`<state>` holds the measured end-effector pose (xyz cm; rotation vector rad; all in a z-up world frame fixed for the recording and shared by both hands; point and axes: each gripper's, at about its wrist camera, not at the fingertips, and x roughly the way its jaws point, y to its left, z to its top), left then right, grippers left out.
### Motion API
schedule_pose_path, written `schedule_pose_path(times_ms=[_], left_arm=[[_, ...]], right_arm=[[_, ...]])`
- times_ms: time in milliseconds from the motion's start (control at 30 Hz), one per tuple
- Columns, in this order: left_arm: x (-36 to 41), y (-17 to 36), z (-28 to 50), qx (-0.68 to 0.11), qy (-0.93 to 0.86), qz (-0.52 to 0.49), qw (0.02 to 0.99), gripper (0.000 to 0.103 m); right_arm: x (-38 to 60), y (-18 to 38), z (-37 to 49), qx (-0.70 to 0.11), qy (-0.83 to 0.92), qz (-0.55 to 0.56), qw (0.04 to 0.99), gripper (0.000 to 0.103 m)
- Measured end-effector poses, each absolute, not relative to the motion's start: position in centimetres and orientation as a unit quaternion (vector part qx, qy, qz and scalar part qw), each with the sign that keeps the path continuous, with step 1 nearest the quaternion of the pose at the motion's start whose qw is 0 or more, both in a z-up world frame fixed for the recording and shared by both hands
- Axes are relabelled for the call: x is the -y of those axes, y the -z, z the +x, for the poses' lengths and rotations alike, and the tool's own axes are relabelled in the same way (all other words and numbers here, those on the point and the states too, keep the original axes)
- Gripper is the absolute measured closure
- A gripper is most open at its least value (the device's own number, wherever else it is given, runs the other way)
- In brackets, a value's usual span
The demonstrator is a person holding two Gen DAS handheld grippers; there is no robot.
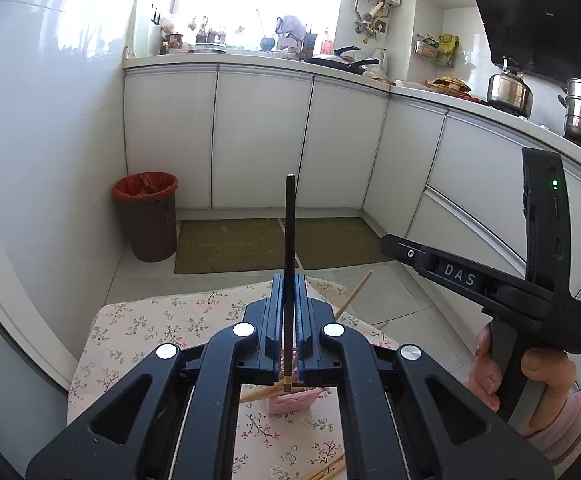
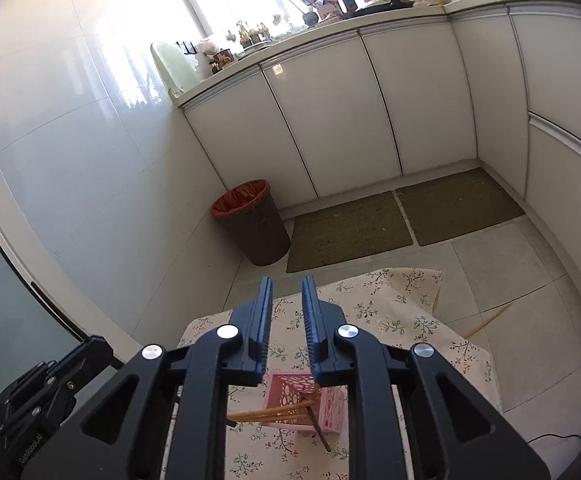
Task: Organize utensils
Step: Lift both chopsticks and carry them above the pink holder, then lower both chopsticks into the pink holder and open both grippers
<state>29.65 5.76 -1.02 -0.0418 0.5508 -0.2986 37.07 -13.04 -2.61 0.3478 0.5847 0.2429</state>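
Left tongs [image 1: 289, 300] clamp black chopstick [image 1: 290, 240]; right tongs [image 2: 287, 312] gape above pink holder [image 2: 306, 404], seen only there

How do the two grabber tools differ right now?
The left gripper has its jaws closed on a dark chopstick that stands upright between them; the right gripper has its jaws apart with nothing between them. The left gripper is above the pink holder in its own view, as is the right. Both share black frames and blue ribbed pads.
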Motion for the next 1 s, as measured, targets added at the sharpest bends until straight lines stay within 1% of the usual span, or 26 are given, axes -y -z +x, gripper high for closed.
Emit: schedule_pose_path(times_ms=[233,400,433,467,600,833,933,967,1000], left_arm=[[-4.4,1.7,31.3,-0.28,0.152,-0.023,0.948,0.099],[-2.6,3.9,32.7,-0.282,0.144,-0.005,0.949,0.097],[-2.1,4.8,33.2,-0.29,0.148,-0.001,0.945,0.095],[-1.7,5.6,33.6,-0.302,0.141,0.007,0.943,0.093],[-2.1,6.8,33.5,-0.312,0.123,-0.005,0.942,0.079],[-2.2,4.9,31.8,-0.306,0.116,0.0,0.945,0.073],[-2.1,4.2,30.5,-0.306,0.109,0.005,0.946,0.068],[-2.0,4.0,30.0,-0.306,0.109,0.006,0.946,0.067],[-2.0,3.8,29.6,-0.306,0.107,0.007,0.946,0.063]], right_arm=[[14.4,2.8,35.4,-0.283,-0.102,0.172,0.938,0.074],[16.0,4.5,34.5,-0.293,-0.085,0.178,0.936,0.073],[16.2,4.9,34.4,-0.297,-0.082,0.179,0.934,0.069],[16.4,5.4,34.3,-0.303,-0.079,0.181,0.932,0.067],[17.0,6.4,33.9,-0.313,-0.069,0.182,0.93,0.067],[16.8,6.1,32.6,-0.313,-0.064,0.184,0.929,0.067],[16.5,5.6,31.5,-0.309,-0.065,0.18,0.932,0.06],[16.4,5.4,31.0,-0.308,-0.064,0.177,0.933,0.06],[16.3,5.3,30.5,-0.307,-0.063,0.175,0.934,0.06]])
